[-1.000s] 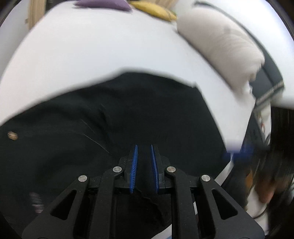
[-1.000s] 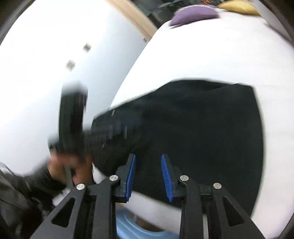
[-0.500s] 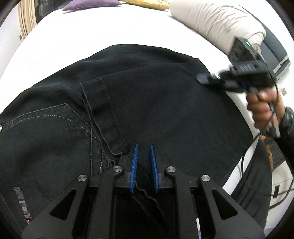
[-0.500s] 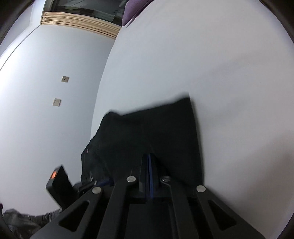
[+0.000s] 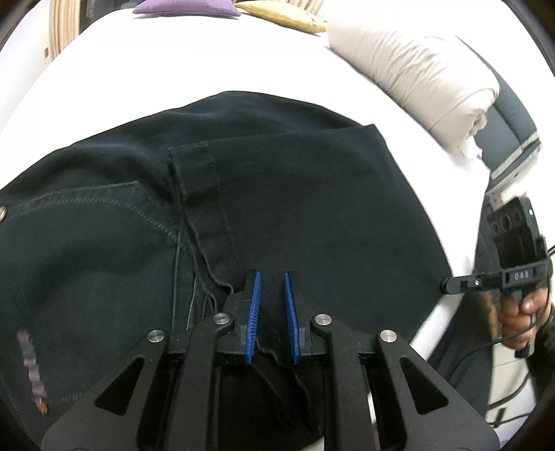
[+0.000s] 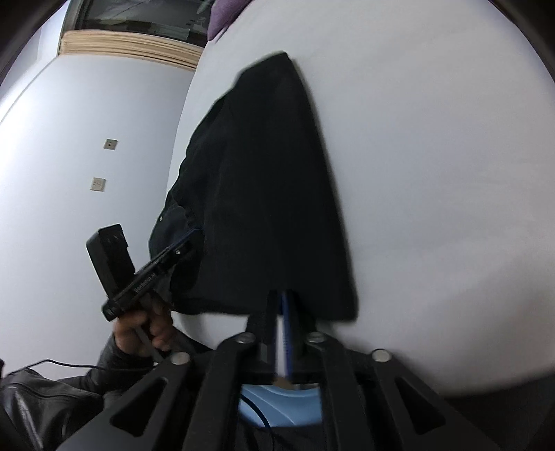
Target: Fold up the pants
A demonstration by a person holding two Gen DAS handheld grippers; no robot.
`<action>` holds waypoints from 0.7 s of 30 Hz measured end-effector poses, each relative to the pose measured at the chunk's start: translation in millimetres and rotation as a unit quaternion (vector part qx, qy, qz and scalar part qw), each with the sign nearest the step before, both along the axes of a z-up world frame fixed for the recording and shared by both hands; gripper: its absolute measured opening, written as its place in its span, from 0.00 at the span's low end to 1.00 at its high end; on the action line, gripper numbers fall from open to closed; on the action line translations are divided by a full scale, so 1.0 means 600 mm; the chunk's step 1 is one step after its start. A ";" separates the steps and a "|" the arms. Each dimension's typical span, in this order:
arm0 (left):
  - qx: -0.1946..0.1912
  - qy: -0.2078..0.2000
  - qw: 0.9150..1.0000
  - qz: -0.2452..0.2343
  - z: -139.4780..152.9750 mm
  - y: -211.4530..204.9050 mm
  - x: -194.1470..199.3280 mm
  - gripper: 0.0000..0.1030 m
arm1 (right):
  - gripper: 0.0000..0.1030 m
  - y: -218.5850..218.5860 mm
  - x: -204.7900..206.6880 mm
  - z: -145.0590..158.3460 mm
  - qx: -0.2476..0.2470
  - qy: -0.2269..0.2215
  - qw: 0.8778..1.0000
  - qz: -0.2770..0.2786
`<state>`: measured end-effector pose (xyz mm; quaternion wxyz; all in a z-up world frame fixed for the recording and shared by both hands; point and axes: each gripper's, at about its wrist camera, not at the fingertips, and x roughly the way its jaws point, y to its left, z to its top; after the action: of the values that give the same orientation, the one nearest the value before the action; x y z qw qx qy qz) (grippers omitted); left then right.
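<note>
White bedding (image 5: 145, 69) supports the black pants (image 5: 312, 208), folded and spread across the view centre. Left gripper (image 5: 272, 312): low over the near edge at 6 o'clock, blue pads clamped on a fabric fold. Right gripper (image 6: 282, 322): fingers nearly together at the pants' near corner; grip on cloth cannot be confirmed. Beige duvet (image 5: 416, 69) lies at 2 o'clock; purple cushion (image 5: 187, 7) at 12.
</note>
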<state>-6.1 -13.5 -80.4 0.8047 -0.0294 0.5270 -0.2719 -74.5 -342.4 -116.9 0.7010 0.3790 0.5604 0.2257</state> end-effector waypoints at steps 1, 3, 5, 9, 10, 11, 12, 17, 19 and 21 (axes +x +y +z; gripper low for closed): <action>-0.006 -0.002 1.000 0.011 0.009 0.015 -0.009 0.14 | 0.42 0.007 -0.004 0.023 -0.001 -0.017 1.000 -0.003; -0.010 -0.003 0.999 0.035 0.021 0.045 -0.025 0.15 | 0.54 0.023 0.001 0.057 0.009 -0.052 0.999 -0.007; -0.047 -0.002 0.997 0.065 0.049 0.097 -0.049 0.23 | 0.54 0.055 0.026 0.091 0.024 -0.089 0.996 -0.003; -0.102 -0.034 0.984 0.145 0.094 0.217 -0.109 0.78 | 0.54 0.157 0.102 0.116 0.061 -0.128 0.989 0.037; -0.116 -0.034 0.978 0.168 0.102 0.251 -0.121 0.78 | 0.54 0.189 0.124 0.111 0.070 -0.126 0.988 0.049; -0.133 -0.025 0.973 0.189 0.102 0.283 -0.134 0.78 | 0.53 0.213 0.141 0.104 0.076 -0.121 0.988 0.055; -0.154 -0.015 0.964 0.215 0.098 0.318 -0.149 0.78 | 0.52 0.234 0.155 0.096 0.080 -0.114 0.989 0.058; -0.218 0.052 0.914 0.337 0.038 0.448 -0.201 0.78 | 0.48 0.328 0.192 0.065 0.106 -0.092 0.987 0.082; -0.246 0.075 0.893 0.370 0.016 0.475 -0.206 0.78 | 0.48 0.343 0.197 0.059 0.112 -0.086 0.987 0.080; -0.272 0.099 0.878 0.381 -0.009 0.486 -0.201 0.78 | 0.48 0.322 0.186 0.058 0.116 -0.085 0.986 0.080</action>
<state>-126.5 278.1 -86.0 0.7499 -0.4726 0.4571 -0.0727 37.1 -149.2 -82.2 0.6769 0.3910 0.4976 0.3760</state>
